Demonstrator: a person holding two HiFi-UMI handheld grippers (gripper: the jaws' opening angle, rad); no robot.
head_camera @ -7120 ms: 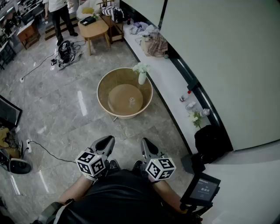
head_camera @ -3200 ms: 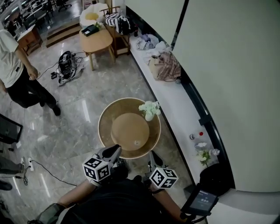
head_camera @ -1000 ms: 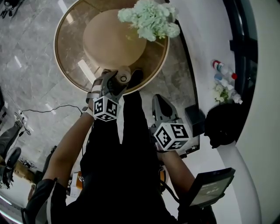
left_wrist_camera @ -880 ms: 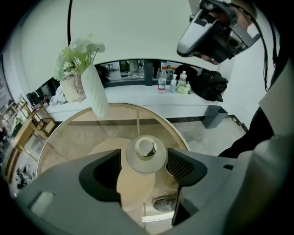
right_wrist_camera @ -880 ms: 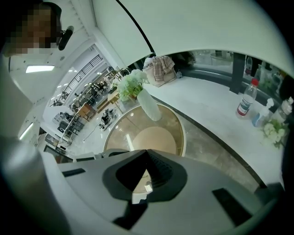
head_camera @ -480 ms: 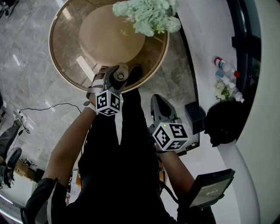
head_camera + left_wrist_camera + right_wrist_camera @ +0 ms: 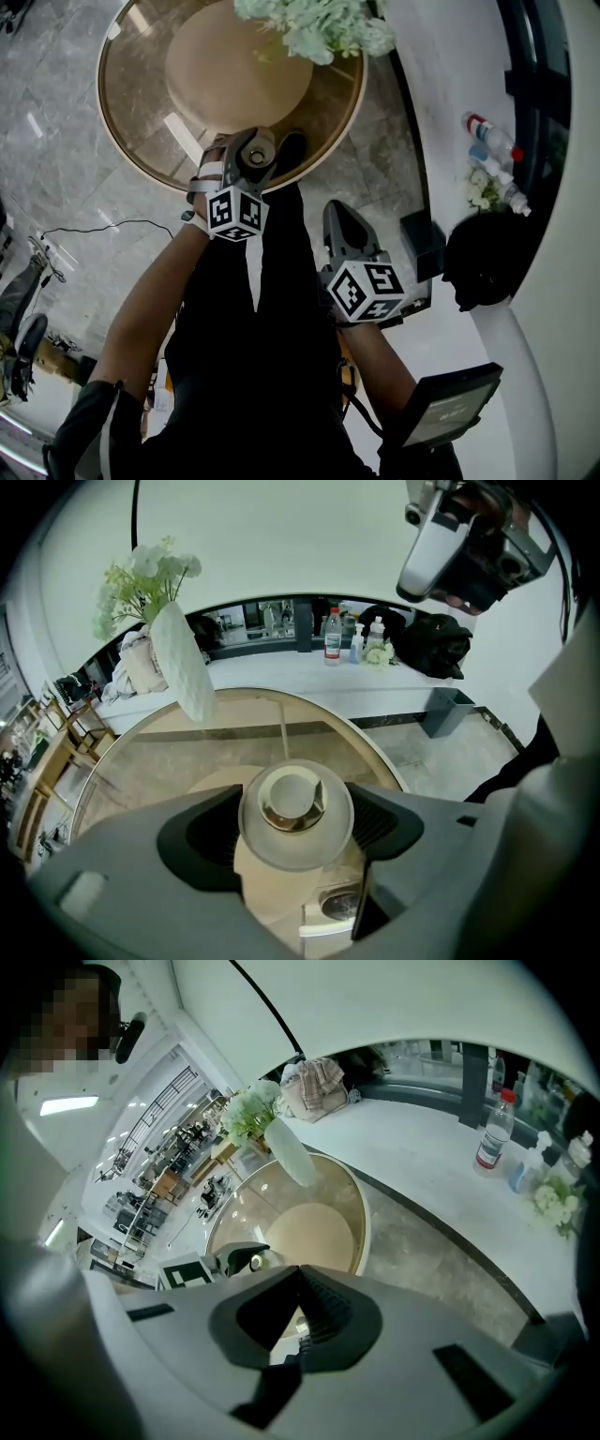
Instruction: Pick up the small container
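**Left gripper holding the small container at a round table**

The left gripper (image 7: 251, 152) is clamping both jaws on the small container (image 7: 295, 810), a round pale jar with a gold-toned rim, sitting squarely between the pads; the jar is sitting over the near rim of the round glass table (image 7: 112, 761), and it is unclear whether it is touching the glass; the right gripper (image 7: 299, 1271) is hanging back short of the table, jaws pressed together with nothing between them; beyond the left jaws and to their left, a white vase (image 7: 183, 672) of pale flowers is standing on the table; farther off, bottles (image 7: 331, 635) are lining a white ledge (image 7: 281, 672).
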